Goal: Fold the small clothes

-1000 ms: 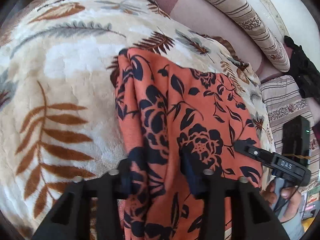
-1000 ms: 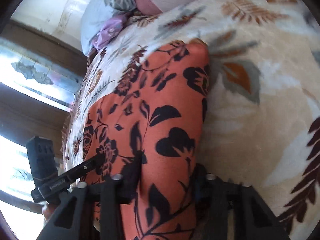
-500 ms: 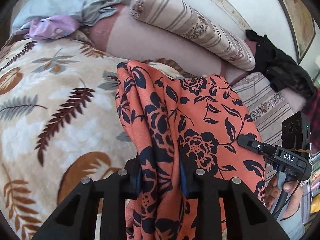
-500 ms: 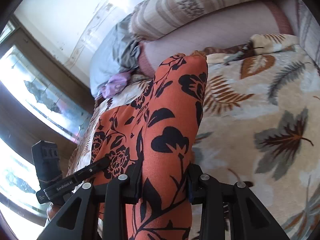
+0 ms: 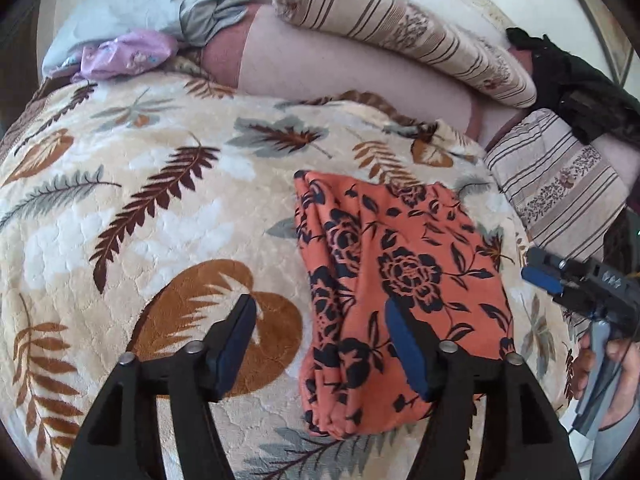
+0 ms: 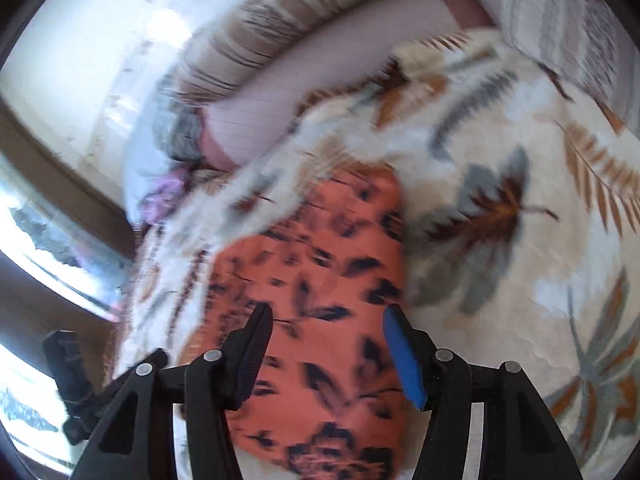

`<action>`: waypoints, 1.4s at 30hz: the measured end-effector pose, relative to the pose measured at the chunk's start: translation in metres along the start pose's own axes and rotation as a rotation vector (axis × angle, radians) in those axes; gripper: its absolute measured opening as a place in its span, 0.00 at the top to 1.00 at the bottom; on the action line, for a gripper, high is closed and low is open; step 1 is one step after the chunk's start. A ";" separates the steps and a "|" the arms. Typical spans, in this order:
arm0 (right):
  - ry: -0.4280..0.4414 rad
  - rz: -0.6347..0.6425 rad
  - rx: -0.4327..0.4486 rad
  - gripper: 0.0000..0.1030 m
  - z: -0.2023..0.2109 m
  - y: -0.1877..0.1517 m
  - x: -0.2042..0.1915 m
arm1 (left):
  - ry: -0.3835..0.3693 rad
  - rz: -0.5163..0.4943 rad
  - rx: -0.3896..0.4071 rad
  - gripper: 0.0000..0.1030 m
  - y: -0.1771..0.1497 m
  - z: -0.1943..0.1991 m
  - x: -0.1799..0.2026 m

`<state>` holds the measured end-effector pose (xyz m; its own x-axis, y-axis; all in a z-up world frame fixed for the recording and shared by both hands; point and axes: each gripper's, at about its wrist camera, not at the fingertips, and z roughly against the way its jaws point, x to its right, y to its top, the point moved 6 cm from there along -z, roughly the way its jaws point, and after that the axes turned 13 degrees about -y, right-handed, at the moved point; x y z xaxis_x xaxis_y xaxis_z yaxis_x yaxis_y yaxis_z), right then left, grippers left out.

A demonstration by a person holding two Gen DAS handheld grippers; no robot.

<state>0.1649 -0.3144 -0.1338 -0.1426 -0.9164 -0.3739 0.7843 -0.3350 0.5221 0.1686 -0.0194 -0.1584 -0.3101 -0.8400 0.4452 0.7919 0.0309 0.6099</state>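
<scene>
An orange garment with black flowers (image 5: pixel 384 280) lies folded on the leaf-patterned blanket (image 5: pixel 140 208). My left gripper (image 5: pixel 320 312) hovers over its near left edge with the jaws opening; the pads are clear of the cloth. In the blurred right wrist view the same garment (image 6: pixel 320 300) lies below my right gripper (image 6: pixel 326 320), whose jaws are opening too, with nothing pressed between the blue pads. The right gripper also shows at the left wrist view's right edge (image 5: pixel 560 276), held by a hand.
Striped bolsters (image 5: pixel 400 28) and a pinkish pillow (image 5: pixel 340 76) line the far side of the bed. Grey cloth (image 5: pixel 160 4) and a lilac piece (image 5: pixel 128 54) lie at the back left. Black clothing (image 5: pixel 576 84) sits at the back right. A window (image 6: pixel 36 240) lies left.
Both grippers let go of the orange garment, which dropped folded onto the blanket. Both pairs of jaws spread apart and both hands rose and pulled back from it.
</scene>
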 end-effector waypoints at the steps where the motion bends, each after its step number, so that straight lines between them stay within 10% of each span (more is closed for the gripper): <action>1: 0.033 0.024 0.017 0.35 0.005 0.001 -0.012 | 0.013 -0.004 0.013 0.23 -0.002 -0.002 -0.001; 4: 0.076 0.104 -0.016 0.17 -0.011 -0.012 -0.036 | 0.066 -0.004 -0.077 0.20 -0.020 -0.033 -0.009; 7: -0.081 0.101 -0.174 0.17 -0.068 -0.035 -0.027 | 0.054 0.081 -0.136 0.19 -0.034 -0.048 -0.019; 13: -0.070 0.164 -0.026 0.17 -0.040 0.010 -0.058 | 0.066 0.052 -0.007 0.13 -0.016 -0.019 -0.007; 18: -0.147 0.085 -0.190 0.16 -0.114 0.032 -0.027 | 0.075 0.066 -0.129 0.13 -0.038 -0.044 -0.016; 23: -0.063 0.082 -0.088 0.15 -0.090 0.053 -0.043 | 0.050 0.043 0.007 0.13 0.018 -0.026 -0.016; 30: 0.015 0.031 -0.138 0.15 -0.067 0.010 -0.043 | 0.074 0.122 -0.193 0.13 0.077 -0.117 -0.067; 42: -0.052 0.086 -0.077 0.16 -0.007 -0.039 -0.038 | 0.198 -0.065 0.092 0.13 0.058 0.014 -0.005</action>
<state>0.1437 -0.2646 -0.1451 -0.1022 -0.9518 -0.2891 0.8389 -0.2386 0.4891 0.2090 -0.0063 -0.1162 -0.2424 -0.9316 0.2709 0.7194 0.0147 0.6944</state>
